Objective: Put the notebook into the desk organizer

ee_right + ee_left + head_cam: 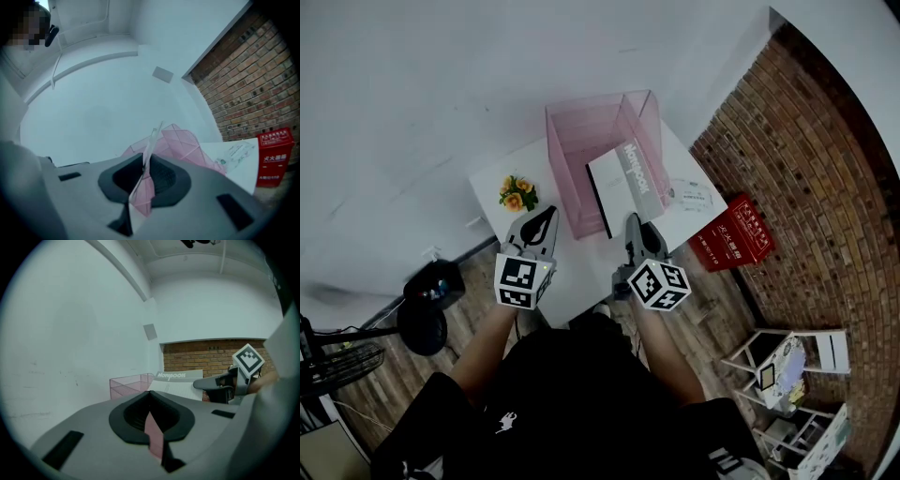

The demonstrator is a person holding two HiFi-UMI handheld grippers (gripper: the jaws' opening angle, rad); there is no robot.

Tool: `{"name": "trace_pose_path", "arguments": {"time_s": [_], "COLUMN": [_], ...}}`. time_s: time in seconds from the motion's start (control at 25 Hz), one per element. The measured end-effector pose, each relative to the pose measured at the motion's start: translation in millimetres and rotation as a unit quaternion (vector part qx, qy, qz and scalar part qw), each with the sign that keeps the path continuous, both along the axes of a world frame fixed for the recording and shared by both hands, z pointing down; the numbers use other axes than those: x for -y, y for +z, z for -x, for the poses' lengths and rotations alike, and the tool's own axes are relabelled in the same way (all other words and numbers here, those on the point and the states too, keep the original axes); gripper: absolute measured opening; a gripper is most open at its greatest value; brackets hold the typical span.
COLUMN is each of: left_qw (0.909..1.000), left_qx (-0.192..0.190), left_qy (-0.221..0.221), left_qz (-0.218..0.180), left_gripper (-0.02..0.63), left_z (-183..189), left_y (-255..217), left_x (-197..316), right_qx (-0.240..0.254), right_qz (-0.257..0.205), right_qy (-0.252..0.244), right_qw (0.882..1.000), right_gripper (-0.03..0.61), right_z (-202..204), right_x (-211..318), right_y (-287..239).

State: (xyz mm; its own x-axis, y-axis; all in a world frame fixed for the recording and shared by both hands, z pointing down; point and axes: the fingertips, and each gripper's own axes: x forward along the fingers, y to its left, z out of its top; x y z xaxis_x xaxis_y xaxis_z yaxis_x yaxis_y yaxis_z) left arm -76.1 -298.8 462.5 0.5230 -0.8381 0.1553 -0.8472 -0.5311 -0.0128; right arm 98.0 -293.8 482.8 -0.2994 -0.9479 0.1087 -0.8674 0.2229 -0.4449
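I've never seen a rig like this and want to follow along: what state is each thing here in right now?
Pink see-through desk organizer: upright on the white table, open-topped.
White-covered notebook: held tilted on edge at the organizer's near end.
Right gripper: shut on the notebook's edge.
Left gripper: shut, empty.

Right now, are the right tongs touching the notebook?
Touching. The right gripper view shows the notebook's thin white edge pinched between the right tongs. The head view agrees: the tongs sit at its lower corner.
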Motion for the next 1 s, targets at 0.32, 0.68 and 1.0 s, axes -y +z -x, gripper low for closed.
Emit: {"name": "trace_pose_path", "arguments": {"time_s": [0.32,0.68,1.0], "left_qw": [1.0000,0.9998,0.9996], "left_qx": [0.004,0.013,0.013], "left_qy": [-0.002,-0.011,-0.024], "left_qz": [-0.003,-0.008,-0.006], "left_gripper": [0.003,0.003,0.003], "left_z": [-6,-6,-3], "left_y": [-3,-6,-7], "left_x": [-4,-10,-11], "right_qx": [-0.011,0.089,0.071], "right_qz": [0.027,0.074,0.092], "right_qy": [0.003,0.019,0.014], "right_qw": [1.000,0.993,0.993], "right_gripper": [0.054,0.057,0.066], "right_z": [-12,-19,-14], "right_x": [5,15,25], "right_y": [17,39,51]}}
